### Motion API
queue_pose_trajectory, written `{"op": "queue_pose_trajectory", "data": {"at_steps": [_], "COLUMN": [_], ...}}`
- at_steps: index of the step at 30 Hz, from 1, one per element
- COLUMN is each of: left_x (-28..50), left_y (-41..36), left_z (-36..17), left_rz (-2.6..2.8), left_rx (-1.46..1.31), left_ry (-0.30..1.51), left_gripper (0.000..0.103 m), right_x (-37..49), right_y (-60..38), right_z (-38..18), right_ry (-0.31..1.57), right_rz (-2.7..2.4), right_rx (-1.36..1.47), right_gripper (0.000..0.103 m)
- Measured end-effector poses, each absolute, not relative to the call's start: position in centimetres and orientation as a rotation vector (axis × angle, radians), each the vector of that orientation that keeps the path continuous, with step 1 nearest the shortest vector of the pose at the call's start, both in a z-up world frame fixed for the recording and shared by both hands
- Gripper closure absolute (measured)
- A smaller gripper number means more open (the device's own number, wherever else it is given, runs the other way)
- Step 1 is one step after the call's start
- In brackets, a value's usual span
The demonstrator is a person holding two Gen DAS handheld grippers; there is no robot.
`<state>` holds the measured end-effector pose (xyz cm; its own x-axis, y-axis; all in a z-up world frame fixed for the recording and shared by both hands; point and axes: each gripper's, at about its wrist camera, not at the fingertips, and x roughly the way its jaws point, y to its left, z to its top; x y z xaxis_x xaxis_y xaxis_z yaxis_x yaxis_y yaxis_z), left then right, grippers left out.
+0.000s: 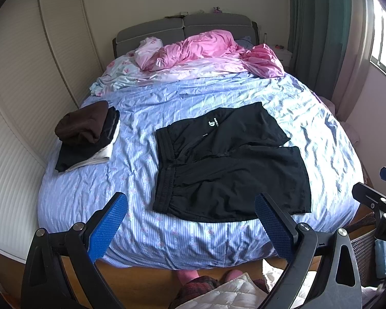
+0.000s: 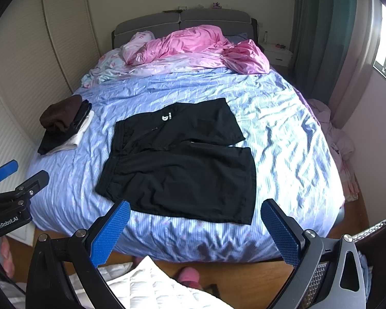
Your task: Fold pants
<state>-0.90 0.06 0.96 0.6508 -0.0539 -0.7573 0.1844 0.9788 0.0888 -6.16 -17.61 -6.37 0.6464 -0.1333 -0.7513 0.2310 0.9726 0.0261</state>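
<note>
A pair of black shorts lies spread flat on the blue striped bed cover, waistband to the left, legs to the right, a small white logo on the far leg. It also shows in the right wrist view. My left gripper is open and empty, held above the foot of the bed, short of the shorts' near edge. My right gripper is open and empty, also at the foot of the bed near the shorts' near edge. Each gripper shows at the edge of the other's view.
A stack of folded dark and white clothes sits on the bed's left side. A crumpled pink duvet lies by the grey headboard. A white wardrobe stands left, curtains and a window right. A woven basket stands on the wooden floor.
</note>
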Motion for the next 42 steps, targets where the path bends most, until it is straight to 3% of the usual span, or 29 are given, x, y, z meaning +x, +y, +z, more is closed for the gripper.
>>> {"op": "queue_pose_trajectory", "data": {"at_steps": [18,33,42], "left_x": [-0.5,2.6,8.1], "left_y": [0.6,2.2,6.1], "left_z": [0.0,-1.5,-6.9], "left_rz": [-0.128,-0.048,-0.037], "left_rx": [0.165,0.136,0.097], "left_ry": [0.881,1.002,1.160], "left_gripper": [0.002,0.002,0.002], "right_x": [-5.8,-2.2,2.3], "right_y": [-17.5,-18.2,-18.8], "right_z": [-7.4,-9.8,-14.8], "right_ry": [0.864,0.994,1.098], "right_rz": [-0.197,-0.176,-0.244], "right_rx": [0.127,0.175,0.288], "right_gripper": [0.000,0.000,0.000]}}
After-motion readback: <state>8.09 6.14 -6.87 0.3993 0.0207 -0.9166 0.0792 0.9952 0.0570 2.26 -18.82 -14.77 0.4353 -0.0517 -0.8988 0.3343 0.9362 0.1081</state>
